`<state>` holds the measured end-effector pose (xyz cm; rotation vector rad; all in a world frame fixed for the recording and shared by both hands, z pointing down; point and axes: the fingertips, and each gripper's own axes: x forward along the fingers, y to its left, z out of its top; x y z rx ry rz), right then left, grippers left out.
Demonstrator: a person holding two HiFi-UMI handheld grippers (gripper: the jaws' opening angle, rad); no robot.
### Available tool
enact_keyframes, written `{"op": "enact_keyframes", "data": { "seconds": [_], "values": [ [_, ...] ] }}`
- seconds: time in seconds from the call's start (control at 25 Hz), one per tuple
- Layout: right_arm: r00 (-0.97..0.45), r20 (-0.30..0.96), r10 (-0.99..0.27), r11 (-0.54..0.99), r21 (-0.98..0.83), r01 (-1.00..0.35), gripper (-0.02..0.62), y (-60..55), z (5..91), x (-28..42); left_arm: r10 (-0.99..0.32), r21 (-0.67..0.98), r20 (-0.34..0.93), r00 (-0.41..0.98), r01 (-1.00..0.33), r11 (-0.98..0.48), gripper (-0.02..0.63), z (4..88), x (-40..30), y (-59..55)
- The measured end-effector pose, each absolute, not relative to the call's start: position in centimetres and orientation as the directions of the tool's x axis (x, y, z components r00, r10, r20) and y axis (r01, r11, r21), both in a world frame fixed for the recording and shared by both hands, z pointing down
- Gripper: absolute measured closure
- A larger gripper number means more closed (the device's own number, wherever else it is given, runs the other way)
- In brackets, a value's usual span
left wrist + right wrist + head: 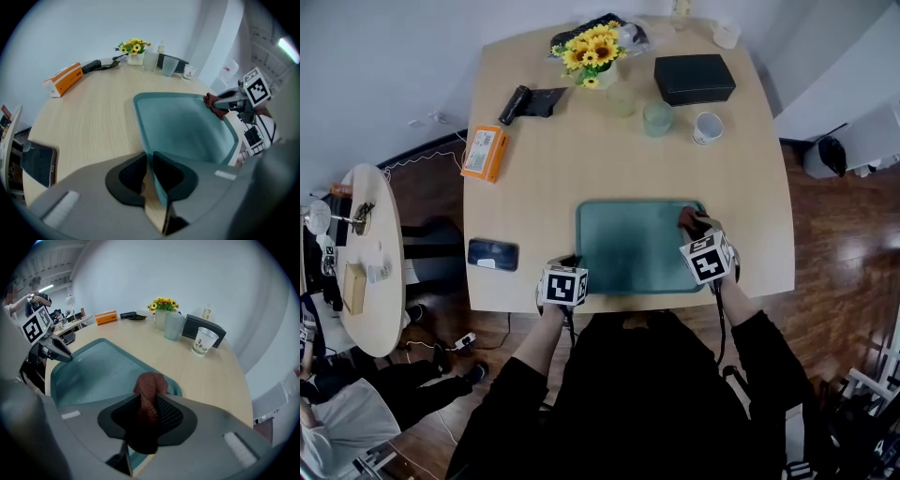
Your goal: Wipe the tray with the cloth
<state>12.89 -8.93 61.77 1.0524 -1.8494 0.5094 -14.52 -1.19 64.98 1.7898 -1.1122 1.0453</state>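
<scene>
A teal tray lies at the near edge of the wooden table. My left gripper is shut on the tray's near-left rim, and in the left gripper view the teal rim runs between its pads. My right gripper is shut on a dark red cloth over the tray's right end. In the right gripper view the cloth bunches between the jaws above the tray. The right gripper with its cloth also shows in the left gripper view.
A phone lies left of the tray, an orange box farther back. At the far end stand sunflowers, a black box, a green glass and a white cup. A round side table stands at left.
</scene>
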Motion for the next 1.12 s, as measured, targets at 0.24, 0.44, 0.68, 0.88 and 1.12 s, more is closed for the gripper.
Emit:
{"op": "enact_keyframes", "data": {
  "seconds": [0.24,0.44,0.68,0.88,1.12],
  "values": [
    [-0.230,0.868,-0.441,0.570,0.073,-0.818,0.495,-8.8,62.1,9.1,-0.328,0.192,0.895,0.302,-0.925,-0.328,0.577,64.9,-14.4,-1.2],
    [-0.306,0.864,-0.401,0.679,0.056,-0.732,0.495,-8.2,62.2,1.2,-0.326,0.212,0.887,0.329,-0.914,-0.345,0.577,64.9,-14.2,-1.2],
    [-0.374,0.855,-0.359,0.773,0.048,-0.632,0.495,-6.8,62.4,-7.4,-0.336,0.277,0.854,0.397,-0.894,-0.353,0.577,64.7,-14.2,-1.4],
    [-0.428,0.847,-0.316,0.799,-0.006,-0.601,0.494,-6.2,62.5,-12.9,-0.344,0.344,0.820,0.458,-0.874,-0.342,0.577,64.7,-14.5,-1.5],
    [-0.461,0.840,-0.286,0.777,-0.079,-0.625,0.494,-6.2,62.5,-14.8,-0.363,0.476,0.766,0.531,-0.848,-0.234,0.588,64.6,-14.9,-1.6]
  ]
}}
